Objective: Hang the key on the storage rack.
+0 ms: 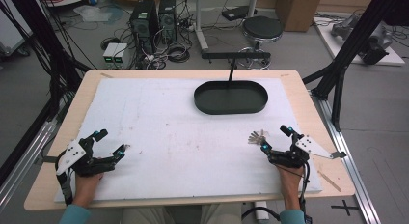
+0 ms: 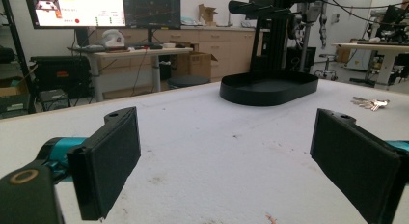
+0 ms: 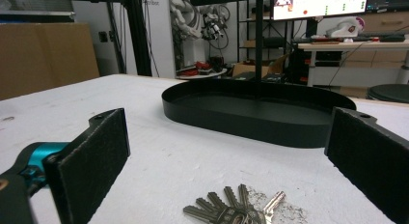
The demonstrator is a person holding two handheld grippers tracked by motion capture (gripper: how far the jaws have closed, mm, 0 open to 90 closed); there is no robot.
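Centrally, toward the far edge of the white-covered bench (image 1: pixel 159 132), a black oval tray (image 1: pixel 231 97) was seen, nothing visible inside. Keys (image 3: pixel 236 210) were found lying just before the right gripper (image 1: pixel 277 138), its jaws released; the left gripper (image 1: pixel 110 143) was likewise spread. Computer towers (image 1: pixel 153 19) were seen behind.

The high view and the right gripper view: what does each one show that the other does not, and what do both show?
High view alone: both hands, the left claw open over the white mat, and a black stool behind the table.
Right gripper view alone: a lit screen and a desk at the back.
Both: the bunch of keys before the open right claw and the empty black oval tray beyond it.
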